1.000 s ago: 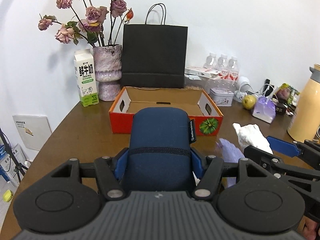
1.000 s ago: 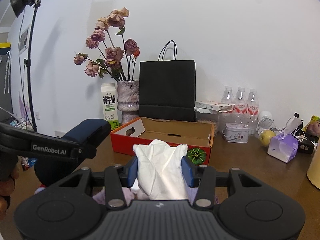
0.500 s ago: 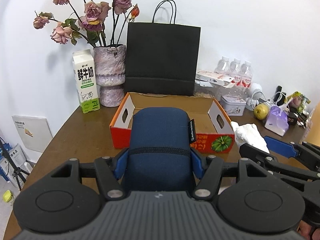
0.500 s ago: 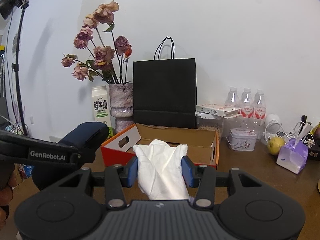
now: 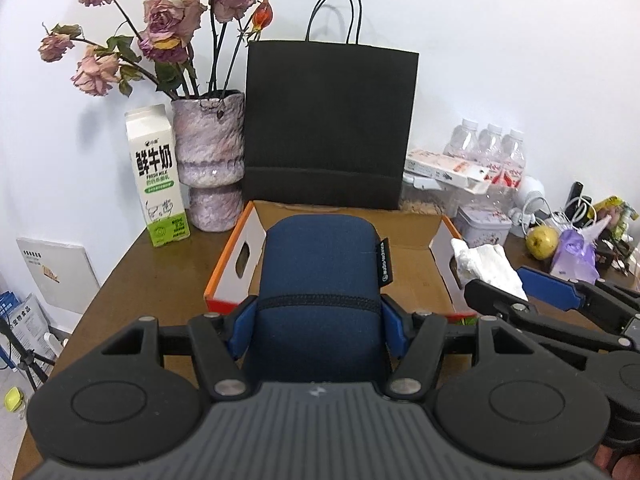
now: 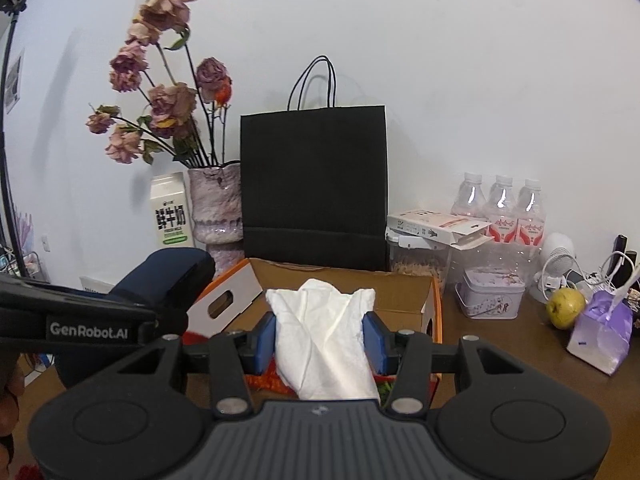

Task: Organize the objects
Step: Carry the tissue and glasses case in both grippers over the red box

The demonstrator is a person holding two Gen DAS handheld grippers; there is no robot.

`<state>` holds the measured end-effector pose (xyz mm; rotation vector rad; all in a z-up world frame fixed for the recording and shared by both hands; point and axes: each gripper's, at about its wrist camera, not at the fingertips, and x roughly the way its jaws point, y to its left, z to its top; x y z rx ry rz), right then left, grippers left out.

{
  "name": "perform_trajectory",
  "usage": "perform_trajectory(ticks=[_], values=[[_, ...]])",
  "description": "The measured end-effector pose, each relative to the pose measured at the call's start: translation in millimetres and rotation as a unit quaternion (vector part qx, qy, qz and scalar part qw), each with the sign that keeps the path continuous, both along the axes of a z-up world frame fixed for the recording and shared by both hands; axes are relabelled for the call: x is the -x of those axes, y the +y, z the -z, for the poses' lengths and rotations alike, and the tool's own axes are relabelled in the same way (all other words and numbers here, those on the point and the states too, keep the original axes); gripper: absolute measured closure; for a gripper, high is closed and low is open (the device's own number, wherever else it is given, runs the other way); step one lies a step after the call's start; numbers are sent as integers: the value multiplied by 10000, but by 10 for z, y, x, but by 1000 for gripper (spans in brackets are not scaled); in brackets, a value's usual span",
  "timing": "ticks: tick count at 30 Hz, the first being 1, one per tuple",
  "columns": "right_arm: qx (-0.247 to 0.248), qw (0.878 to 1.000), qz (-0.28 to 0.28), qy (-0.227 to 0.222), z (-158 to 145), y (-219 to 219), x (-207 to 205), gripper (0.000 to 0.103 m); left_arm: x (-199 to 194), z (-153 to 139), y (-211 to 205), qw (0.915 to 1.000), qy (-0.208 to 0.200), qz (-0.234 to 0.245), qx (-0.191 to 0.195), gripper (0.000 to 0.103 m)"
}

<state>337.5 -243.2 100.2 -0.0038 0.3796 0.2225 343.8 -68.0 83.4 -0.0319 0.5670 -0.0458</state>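
My left gripper (image 5: 318, 322) is shut on a navy blue zipped pouch (image 5: 320, 276), which hangs over the near edge of an open orange cardboard box (image 5: 230, 276). My right gripper (image 6: 320, 338) is shut on a white tissue pack (image 6: 324, 328), held over the same box (image 6: 434, 312) at its right side. In the left wrist view the right gripper (image 5: 516, 292) shows at the right with the white tissue (image 5: 480, 264) between its fingers. In the right wrist view the left gripper's arm and the blue pouch (image 6: 168, 276) show at the left.
Behind the box stand a black paper bag (image 5: 326, 124), a vase of dried roses (image 5: 210, 156) and a milk carton (image 5: 156, 176). To the right are water bottles (image 6: 500, 212), a tin (image 6: 492, 292), a pear (image 6: 564, 306) and a purple tissue pack (image 6: 600, 332). The table's left edge (image 5: 104, 292) is near.
Both grippers have moved forward toward the orange box with their loads; the box, bag and vase now look larger and closer. The grips have not changed.
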Motion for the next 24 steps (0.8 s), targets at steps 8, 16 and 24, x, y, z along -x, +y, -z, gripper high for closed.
perform_trajectory(ticks=[8, 16, 24], values=[[49, 9998, 48, 168, -46, 23, -488, 58, -426, -83, 28, 9999, -16, -148, -33, 39], [62, 9987, 160, 473, 17, -41, -1014, 58, -862, -97, 42, 9994, 51, -323, -123, 39], [131, 9963, 259, 806, 150, -47, -1439, 58, -1329, 6, 18, 9985, 300, -373, -247, 39]])
